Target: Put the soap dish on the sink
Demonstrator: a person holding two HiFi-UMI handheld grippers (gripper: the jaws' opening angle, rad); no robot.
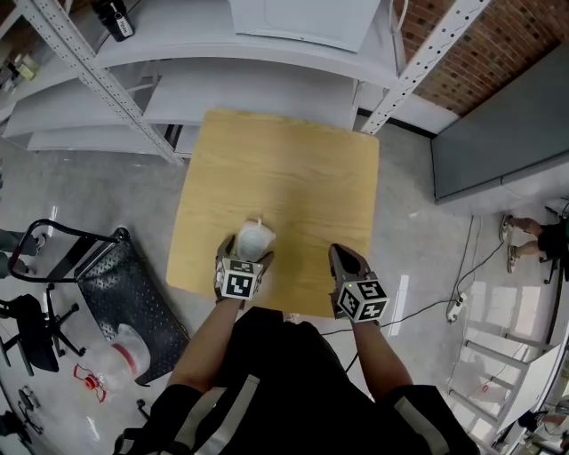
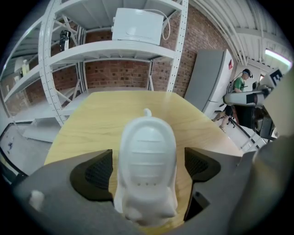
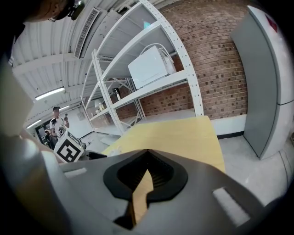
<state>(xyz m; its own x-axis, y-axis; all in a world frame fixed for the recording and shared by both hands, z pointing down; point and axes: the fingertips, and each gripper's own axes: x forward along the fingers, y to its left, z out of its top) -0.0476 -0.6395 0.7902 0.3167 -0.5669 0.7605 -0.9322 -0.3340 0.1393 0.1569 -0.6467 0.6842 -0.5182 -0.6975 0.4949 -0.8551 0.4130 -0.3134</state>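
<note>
A white ribbed soap dish (image 1: 255, 238) with a small nub at its far end rests near the front left of the wooden table (image 1: 284, 169). My left gripper (image 1: 245, 251) is open and straddles it. In the left gripper view the soap dish (image 2: 147, 156) fills the space between the black pads (image 2: 94, 172); the left pad sits close beside it and a gap shows at the right pad. My right gripper (image 1: 345, 259) hovers over the table's front right edge, apart from the dish. In the right gripper view the right gripper (image 3: 146, 156) is shut with nothing in it.
White metal shelving (image 1: 178, 80) stands behind the table and carries a white box (image 1: 302, 18). A black cart (image 1: 124, 293) and a plastic jug (image 1: 120, 355) are on the floor at left. A grey cabinet (image 1: 498, 133) stands at right.
</note>
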